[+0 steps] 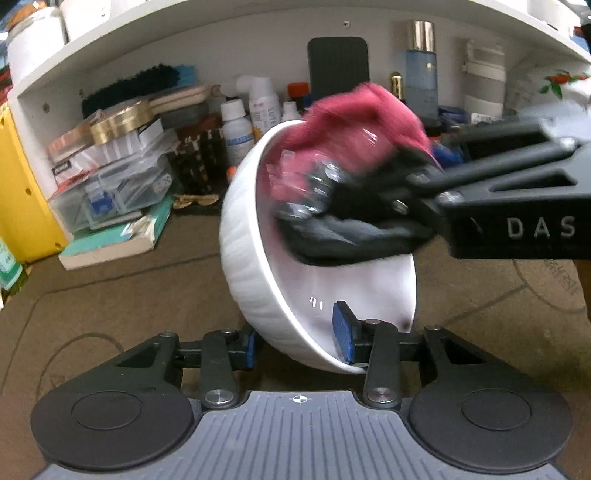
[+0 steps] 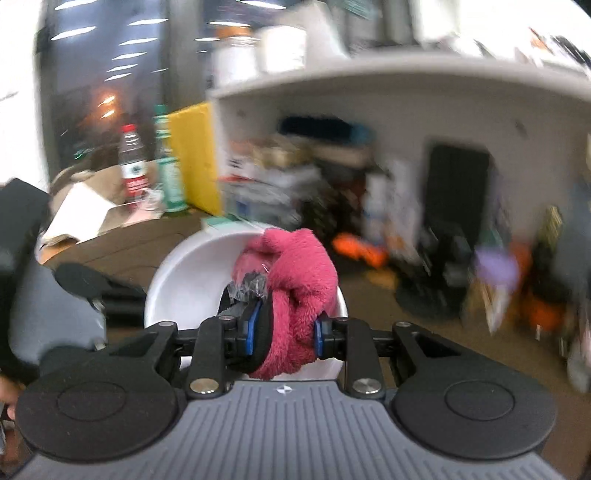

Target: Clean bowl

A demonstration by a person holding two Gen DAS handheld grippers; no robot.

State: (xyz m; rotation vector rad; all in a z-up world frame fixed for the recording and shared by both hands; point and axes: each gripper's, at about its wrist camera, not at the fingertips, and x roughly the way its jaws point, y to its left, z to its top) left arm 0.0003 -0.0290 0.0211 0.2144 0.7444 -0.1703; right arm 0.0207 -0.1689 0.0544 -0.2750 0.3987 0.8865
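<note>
Left gripper (image 1: pixel 299 341): bottom centre, clamped on tilted white bowl (image 1: pixel 251 258) rim.
Right gripper (image 2: pixel 282 338): grips pink cloth (image 2: pixel 295 291) inside bowl.
Surface: brown mat (image 1: pixel 110 295).
Room: cluttered white shelf (image 1: pixel 258 14) behind.

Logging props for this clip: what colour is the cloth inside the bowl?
Deep pink, with a black part; the cloth shows best in the right wrist view, against the white bowl.

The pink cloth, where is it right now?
The pink cloth is clamped in the right gripper and pressed inside the tilted white bowl, against its upper inner wall. The left gripper holds that bowl by its lower rim.
</note>
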